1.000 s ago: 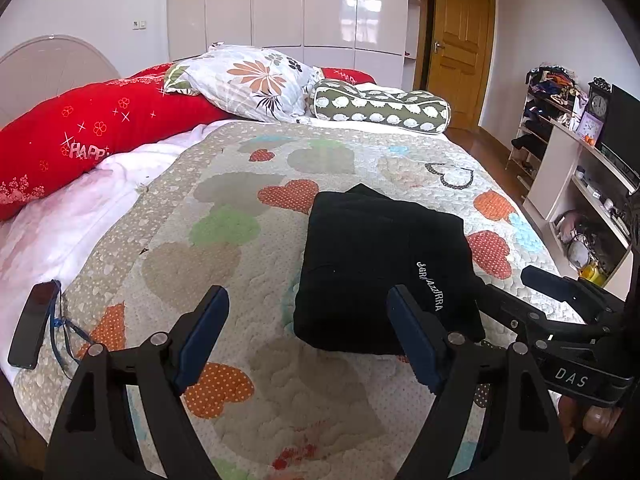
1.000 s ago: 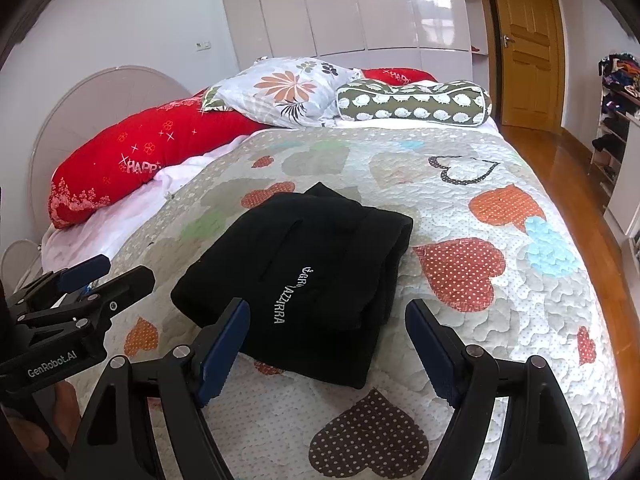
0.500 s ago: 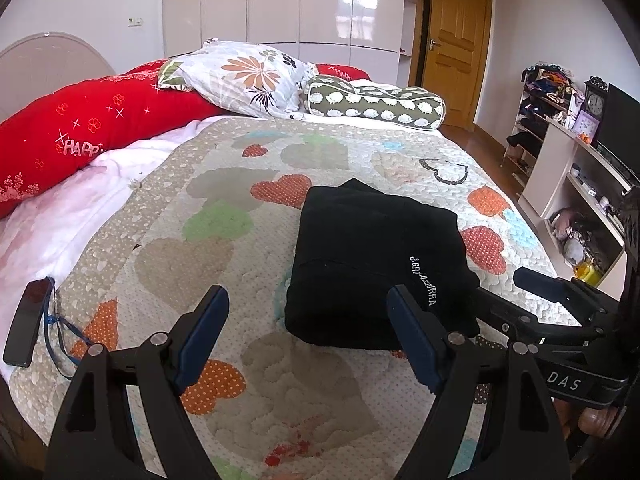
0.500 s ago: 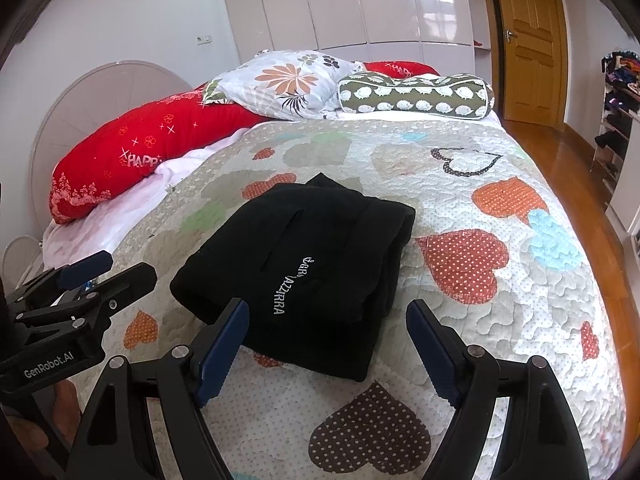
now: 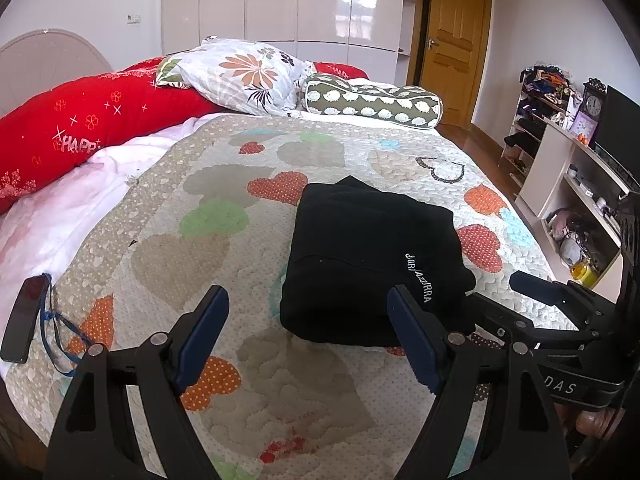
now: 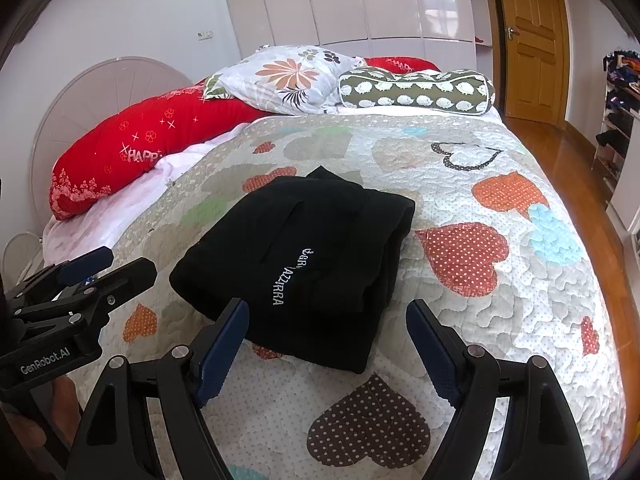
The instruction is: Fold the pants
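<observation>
You hold both the left gripper (image 5: 306, 334) and right gripper (image 6: 326, 346) spread and empty just short of the folded black pants (image 5: 370, 258), which lie on the quilt (image 5: 224, 184) ahead, long axis running away, nearer the right.

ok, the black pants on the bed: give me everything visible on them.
The black folded fleece-like pants lie as a compact, roughly rectangular stack of layers on the heart-patterned quilted bedspread. White lettering runs along the top panel, near a slit that looks like a pocket. Layered edges show on the stack's right side. Only the bedspread touches them; both tongs sit open, short of them.
</observation>
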